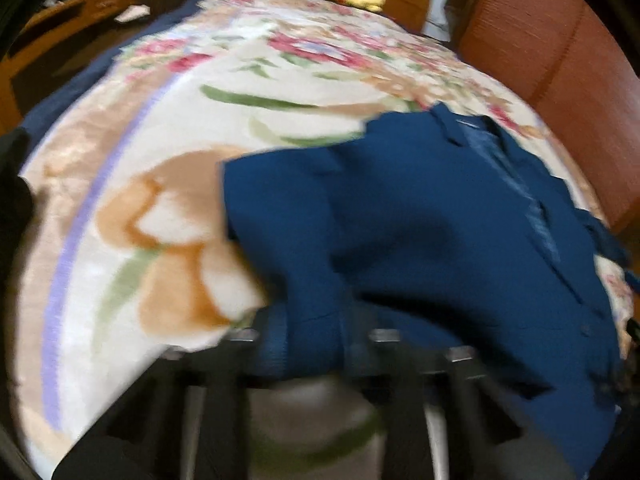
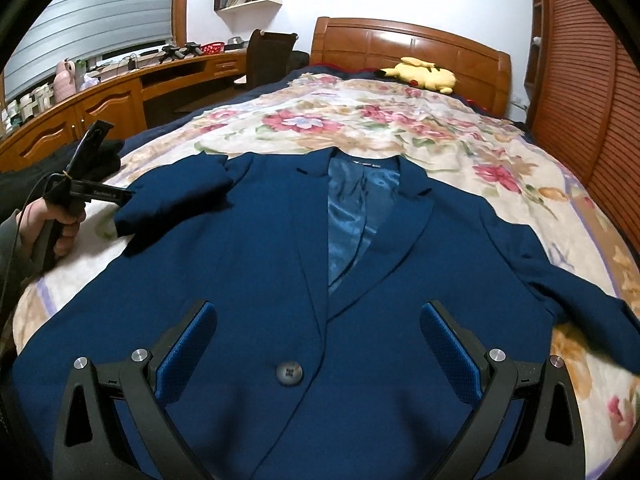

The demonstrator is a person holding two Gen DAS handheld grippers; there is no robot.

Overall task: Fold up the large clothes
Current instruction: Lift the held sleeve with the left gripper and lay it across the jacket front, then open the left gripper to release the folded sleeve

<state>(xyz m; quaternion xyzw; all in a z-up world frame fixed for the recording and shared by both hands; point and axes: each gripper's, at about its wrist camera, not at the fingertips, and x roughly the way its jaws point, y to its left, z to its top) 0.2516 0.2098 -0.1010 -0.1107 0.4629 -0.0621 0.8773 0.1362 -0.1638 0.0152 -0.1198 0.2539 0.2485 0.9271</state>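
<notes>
The blue jacket [image 2: 256,280] lies face-up on the bed [image 2: 460,140], so the right hand-held gripper [image 2: 318,344] hovers above its button, jaws apart, while the left hand-held gripper [image 1: 316,340] seems, through blur, clamped on the sleeve cuff [image 1: 280,336] for folding inward.

Loads of bare floral blanket [image 2: 360,120] past the blazer [image 2: 256,264]; only the yellow plush [image 2: 424,72] sits by the headboard [image 2: 416,44].
</notes>
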